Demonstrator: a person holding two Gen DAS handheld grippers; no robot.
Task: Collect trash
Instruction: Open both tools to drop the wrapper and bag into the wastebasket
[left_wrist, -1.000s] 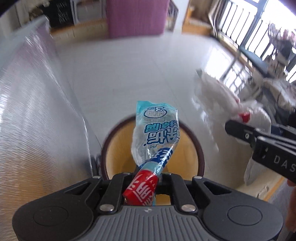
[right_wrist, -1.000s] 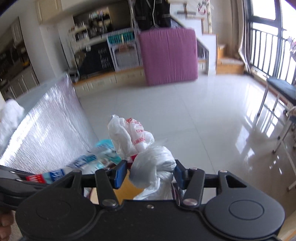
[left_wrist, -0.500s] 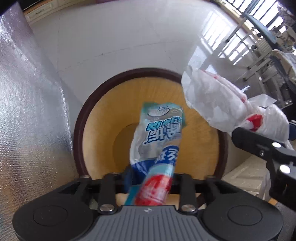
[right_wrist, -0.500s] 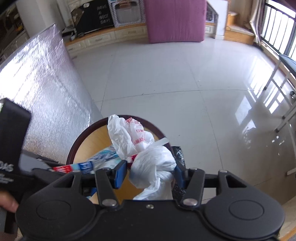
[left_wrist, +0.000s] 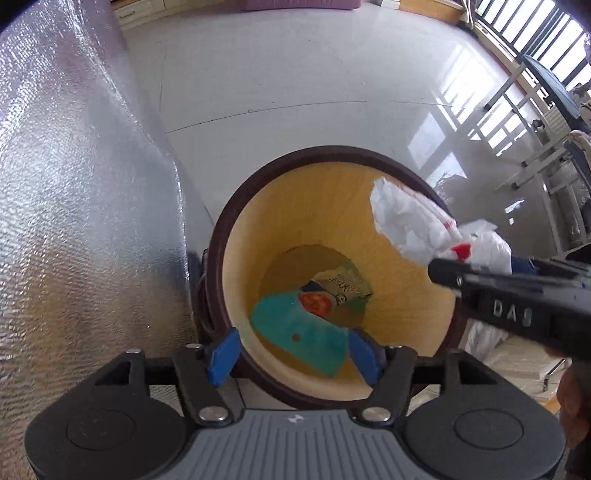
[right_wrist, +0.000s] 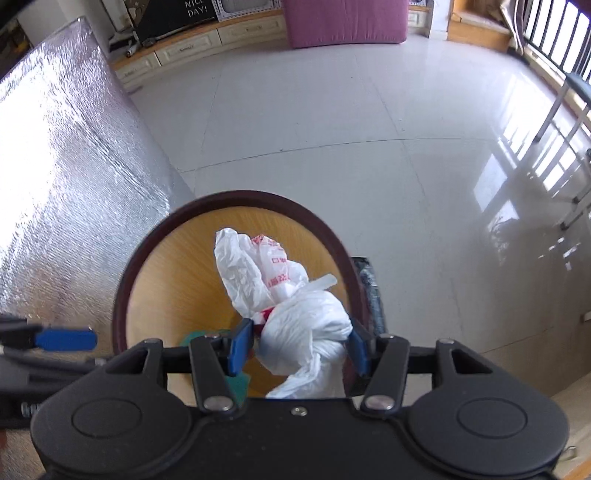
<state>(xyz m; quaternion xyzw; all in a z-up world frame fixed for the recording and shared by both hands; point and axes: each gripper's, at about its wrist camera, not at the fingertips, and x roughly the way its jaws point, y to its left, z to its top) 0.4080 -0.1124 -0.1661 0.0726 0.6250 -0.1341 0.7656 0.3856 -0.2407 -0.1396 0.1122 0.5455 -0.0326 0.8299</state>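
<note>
The bin (left_wrist: 236, 236) stands on glossy white floor (left_wrist: 295, 74) beside a silver foil panel (left_wrist: 74, 184). Above the bin, the left hand-held gripper (left_wrist: 293, 354) is opening, empty; the right hand-held gripper (right_wrist: 297, 345) clamps a knotted white bag (right_wrist: 306, 328).

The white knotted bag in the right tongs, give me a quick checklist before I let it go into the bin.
1. White knotted bag gripped between the right tongs: ok.
2. Bag over the bin opening: ok; the right wrist view shows it inside the dark rim.
3. Left tongs empty: ok, jaws opening with nothing between them.
4. Teal wrapper dropped in: ok, it lies in the bin beside another wrapper.
5. Left tongs out of the drop path: cannot tell; they hang over the bin's near rim.
6. Room for the bag: ok, the bin looks mostly empty.
</note>
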